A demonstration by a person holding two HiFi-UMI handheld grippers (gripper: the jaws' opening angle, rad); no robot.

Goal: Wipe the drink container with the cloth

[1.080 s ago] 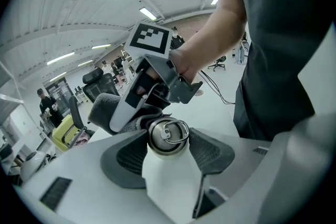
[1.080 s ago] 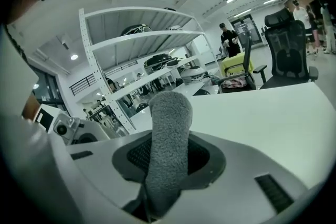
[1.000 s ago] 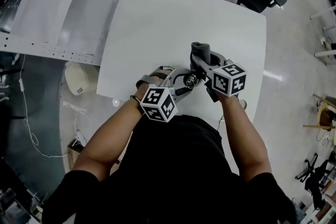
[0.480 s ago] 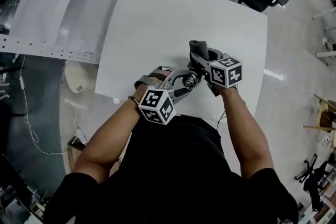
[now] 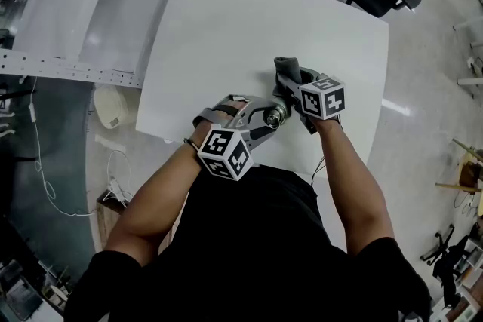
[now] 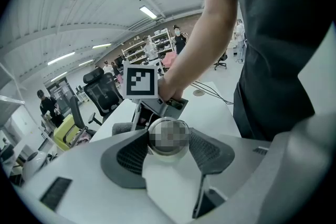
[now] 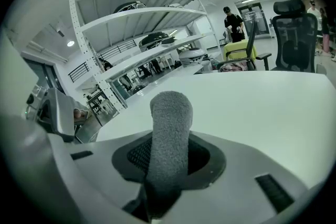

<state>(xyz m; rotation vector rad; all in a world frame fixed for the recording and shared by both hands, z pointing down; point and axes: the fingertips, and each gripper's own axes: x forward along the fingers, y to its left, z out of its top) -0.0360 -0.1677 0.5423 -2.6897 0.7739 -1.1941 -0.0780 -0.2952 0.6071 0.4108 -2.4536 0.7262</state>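
1. The left gripper [image 6: 168,139] has 2 grey fingers [image 6: 131,152] with dark, fine-meshed pads, and they pinch the drink container [image 5: 275,115] from both sides. The container is round and of shiny metal; its end faces that gripper's camera and is covered by a mosaic patch.
2. The right gripper [image 7: 169,153] has the same meshed fingers [image 7: 205,157], pressed on the cloth [image 7: 170,118]. The cloth is grey and fuzzy, bunched into a thick roll with a rounded top, and it stands up well past the fingertips.
3. In the head view the container sits at the left fingertips, just beside the right gripper's fingers, over the near part of the smooth white table [image 5: 226,34]. The cloth rises just beyond it; whether the 2 touch cannot be told.
4. Against the picture from 1.0 s ago, the right cube [image 5: 323,98] sits a little higher in the frame and nearer the cloth, with a different face turned to the camera. The left cube [image 5: 223,153] and the left fingers' grip on the container look much the same.
5. The print in view is the black-and-white square marker patterns on the faces of both cubes.
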